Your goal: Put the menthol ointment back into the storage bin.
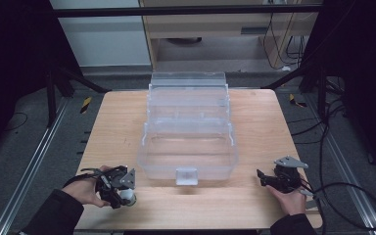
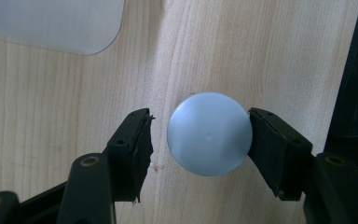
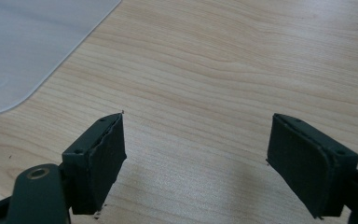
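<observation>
A small round object with a pale blue-grey top stands on the wooden table near its front left corner. My left gripper points down over it with one jaw on either side. The right-hand pad touches its rim, while the left-hand pad stands a little apart from it. From above, the left gripper sits in a hand, and the small pale object shows just below it. My right gripper is open over bare wood, and the high view has this right gripper at the front right.
A clear plastic box with its lid thrown back stands at the table's middle, latch toward me. A corner of the box lies near the left gripper; a corner of the box lies near the right. Cables trail off the right edge.
</observation>
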A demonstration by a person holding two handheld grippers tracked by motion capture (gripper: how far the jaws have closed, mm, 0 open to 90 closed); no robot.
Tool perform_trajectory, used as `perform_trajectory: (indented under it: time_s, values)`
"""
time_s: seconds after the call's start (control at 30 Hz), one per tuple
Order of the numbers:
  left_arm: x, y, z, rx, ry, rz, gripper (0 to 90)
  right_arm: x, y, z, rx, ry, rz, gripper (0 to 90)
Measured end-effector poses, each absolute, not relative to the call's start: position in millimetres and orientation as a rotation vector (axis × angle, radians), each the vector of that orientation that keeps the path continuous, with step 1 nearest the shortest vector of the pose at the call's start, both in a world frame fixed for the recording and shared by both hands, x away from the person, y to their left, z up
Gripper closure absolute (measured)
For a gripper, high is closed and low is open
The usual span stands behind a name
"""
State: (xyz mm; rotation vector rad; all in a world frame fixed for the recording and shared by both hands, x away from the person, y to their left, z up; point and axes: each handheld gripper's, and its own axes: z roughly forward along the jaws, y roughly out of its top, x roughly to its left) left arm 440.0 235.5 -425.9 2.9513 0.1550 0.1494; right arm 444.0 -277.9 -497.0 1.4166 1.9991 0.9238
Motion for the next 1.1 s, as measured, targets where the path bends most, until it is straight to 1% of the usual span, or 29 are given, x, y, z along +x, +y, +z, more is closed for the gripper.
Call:
perform_trajectory:
  time_s: [0.4, 0.47, 0.77, 0.9, 1.1]
  values:
    - [442.4, 231.4, -429.9, 2.971, 0.154, 0.109, 45.8, 444.3, -277.9, -497.5, 1.41, 2.003, 0.914, 19.2]
    - [442.4, 230.8, -430.1, 2.972, 0.153, 0.101, 49.1, 444.3, -277.9, -497.5, 1.411, 2.002, 0.917, 19.2]
    - [442.7, 229.4, -429.3, 2.983, 0.169, 0.092, 49.9, 444.3, -277.9, -497.5, 1.41, 2.002, 0.915, 19.3]
    - [442.9, 229.8, -424.3, 2.977, 0.179, 0.084, 49.9, 444.2, -277.8, -497.4, 1.413, 2.006, 0.915, 19.3]
    - [443.2, 233.6, -408.0, 2.965, 0.199, 0.107, 50.0, 444.3, -278.0, -497.8, 1.404, 2.01, 0.907, 19.3]
